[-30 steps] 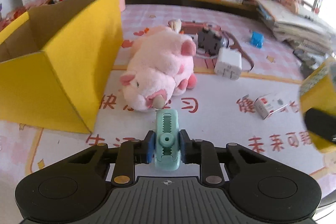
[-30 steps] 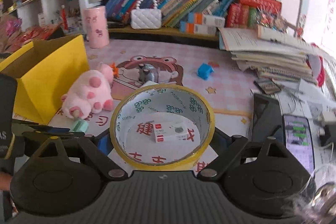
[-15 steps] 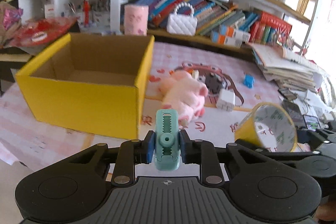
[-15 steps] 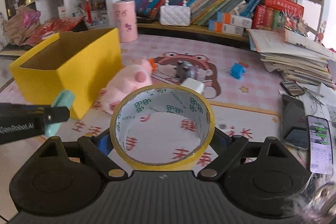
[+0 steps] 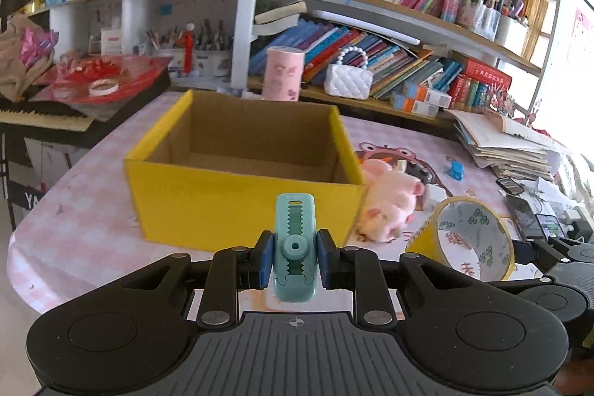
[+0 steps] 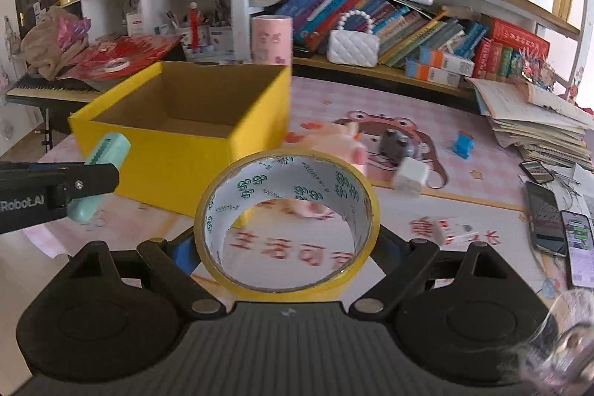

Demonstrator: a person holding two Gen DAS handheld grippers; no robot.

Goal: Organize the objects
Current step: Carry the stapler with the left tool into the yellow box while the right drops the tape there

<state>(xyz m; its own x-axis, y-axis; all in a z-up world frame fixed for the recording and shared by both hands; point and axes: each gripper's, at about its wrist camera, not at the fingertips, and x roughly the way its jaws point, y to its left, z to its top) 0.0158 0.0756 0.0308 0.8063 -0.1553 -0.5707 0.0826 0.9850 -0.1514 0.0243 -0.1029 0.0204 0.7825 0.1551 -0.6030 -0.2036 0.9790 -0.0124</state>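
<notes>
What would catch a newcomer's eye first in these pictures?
The open yellow box on the pink table, its visible floor bare. In front of it, the left gripper clamps a mint clip and the right gripper holds a yellow tape roll. A pink plush pig lies beside the box.

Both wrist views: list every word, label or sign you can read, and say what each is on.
"Robot.AI": white letters on the side of the left gripper; the start is cut off at the picture's edge.
Red Chinese characters on the table mat: blurred, unreadable.
Green logos inside the tape roll: a repeated mark, no readable word.
Book spines, small carton, phone screens: too small or blurred.
</notes>
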